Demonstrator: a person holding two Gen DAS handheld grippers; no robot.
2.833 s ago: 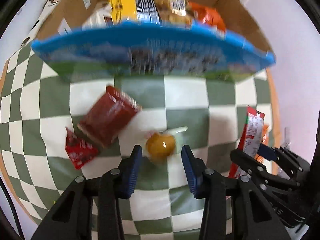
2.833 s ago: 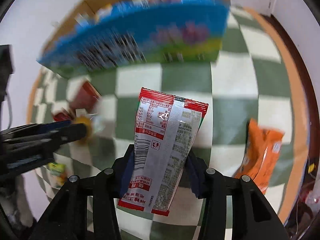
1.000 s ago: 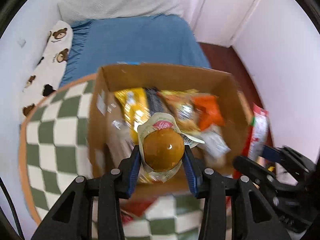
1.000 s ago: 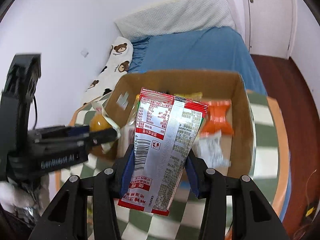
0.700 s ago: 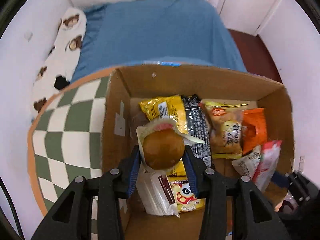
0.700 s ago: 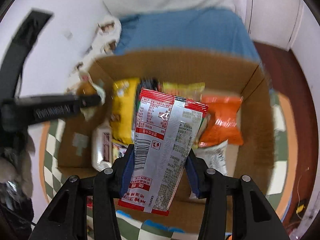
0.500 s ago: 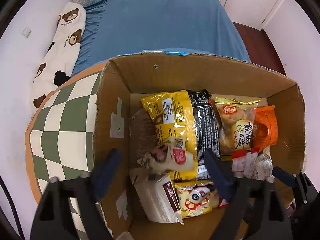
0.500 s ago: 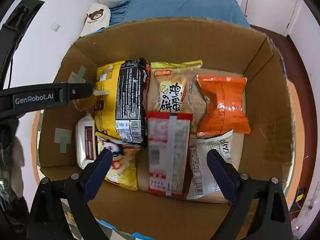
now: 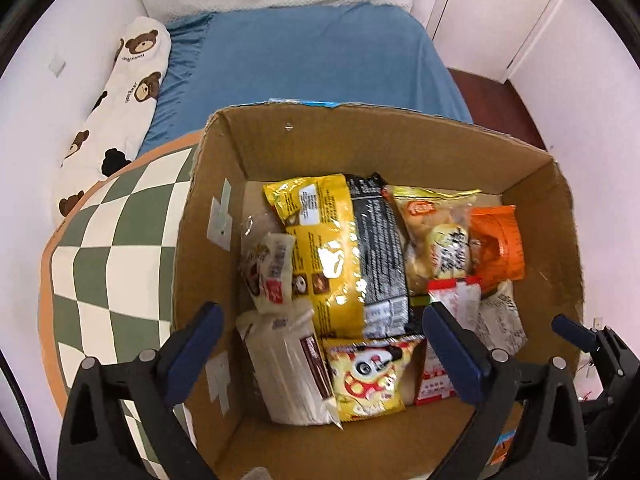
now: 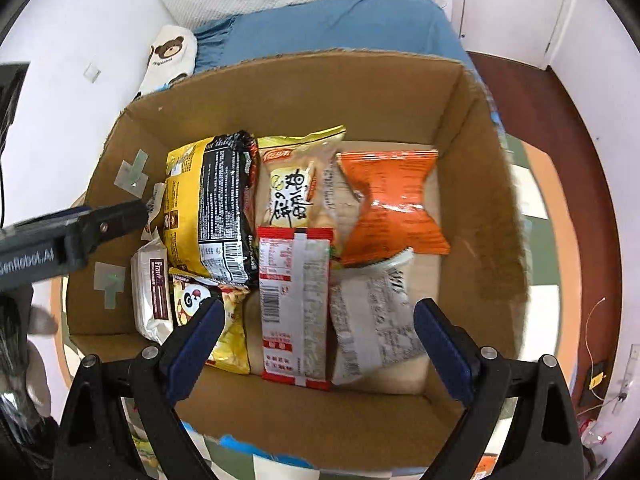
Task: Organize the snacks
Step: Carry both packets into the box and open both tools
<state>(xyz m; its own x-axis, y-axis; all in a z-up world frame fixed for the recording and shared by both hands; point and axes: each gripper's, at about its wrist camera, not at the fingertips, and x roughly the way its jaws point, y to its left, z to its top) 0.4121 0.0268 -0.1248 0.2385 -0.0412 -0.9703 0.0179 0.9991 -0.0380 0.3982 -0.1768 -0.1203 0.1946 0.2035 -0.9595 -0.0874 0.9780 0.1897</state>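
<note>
A cardboard box (image 9: 360, 140) (image 10: 304, 80) on a checkered table holds several snack packets. My left gripper (image 9: 320, 344) hangs open and empty above the box's near left part. The small bun packet (image 9: 272, 268) lies inside by the left wall, next to a yellow and black packet (image 9: 340, 248). My right gripper (image 10: 316, 336) is open and empty above the near side. The red and silver packet (image 10: 296, 304) lies flat in the box just beyond it; in the left wrist view (image 9: 456, 300) only part of it shows.
An orange packet (image 10: 390, 204) and a white wrapped packet (image 10: 152, 292) also lie in the box. The green and white checkered table (image 9: 116, 240) shows left of the box. A blue bed (image 9: 304, 64) and a bear-print pillow (image 9: 120, 92) lie behind.
Both grippers carried their loads up from the table over the box and opened. The bun packet and the red and silver packet dropped into the box.
</note>
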